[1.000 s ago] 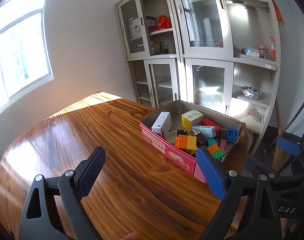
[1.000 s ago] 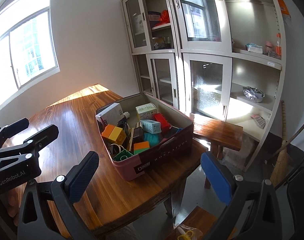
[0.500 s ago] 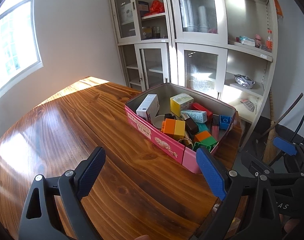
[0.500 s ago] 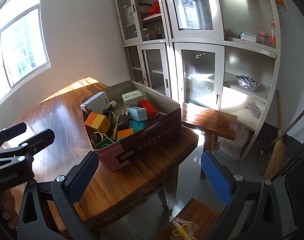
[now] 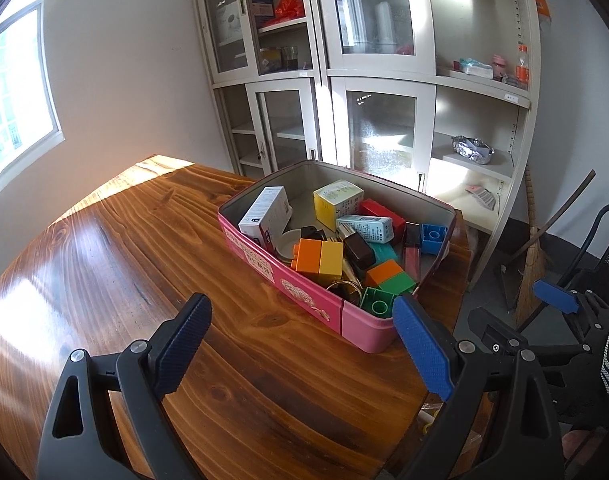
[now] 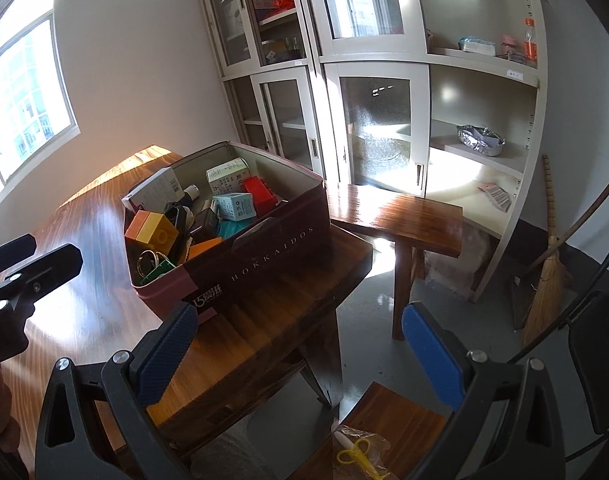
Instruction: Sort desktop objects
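Toy blocks (image 5: pixel 319 255) and small cartons are lying jumbled in the pink box (image 5: pixel 304 298) on the table (image 5: pixel 144 280), looking light, stiff and easiest pinched across flat sides, at twelve o'clock of the left hand-held gripper (image 5: pixel 302 342), which, like the right hand-held gripper (image 6: pixel 300 344), is hanging released and empty.

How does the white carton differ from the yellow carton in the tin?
The white carton leans against the pink wall of the tin; the yellow carton stands further in, near the red brick. White is slimmer; yellow is squatter with a greenish top. Both are small printed cardboard boxes.

cabinet (image 5: pixel 384 80); broom (image 6: pixel 546 264); bench (image 6: pixel 400 216); window (image 5: pixel 8 100)
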`<control>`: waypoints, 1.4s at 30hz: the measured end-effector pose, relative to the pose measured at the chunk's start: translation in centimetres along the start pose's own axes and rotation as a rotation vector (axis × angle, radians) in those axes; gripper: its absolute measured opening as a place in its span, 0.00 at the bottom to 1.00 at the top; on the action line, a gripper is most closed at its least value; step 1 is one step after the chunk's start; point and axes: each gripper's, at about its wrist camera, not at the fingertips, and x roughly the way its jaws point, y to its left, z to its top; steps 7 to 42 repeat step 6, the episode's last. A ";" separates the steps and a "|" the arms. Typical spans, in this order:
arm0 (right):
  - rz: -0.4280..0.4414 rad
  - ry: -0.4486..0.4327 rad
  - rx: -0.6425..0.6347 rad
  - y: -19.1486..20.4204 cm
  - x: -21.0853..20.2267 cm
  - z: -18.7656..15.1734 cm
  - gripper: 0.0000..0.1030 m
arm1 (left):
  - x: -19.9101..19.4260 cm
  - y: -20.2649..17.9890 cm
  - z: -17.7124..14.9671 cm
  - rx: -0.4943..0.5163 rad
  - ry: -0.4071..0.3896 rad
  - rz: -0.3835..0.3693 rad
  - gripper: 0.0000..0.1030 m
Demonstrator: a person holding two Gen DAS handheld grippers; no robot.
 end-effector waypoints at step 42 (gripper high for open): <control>0.004 0.004 0.003 0.1 0.2 0.2 1.00 | 0.2 0.4 0.0 0.003 0.001 -0.004 0.92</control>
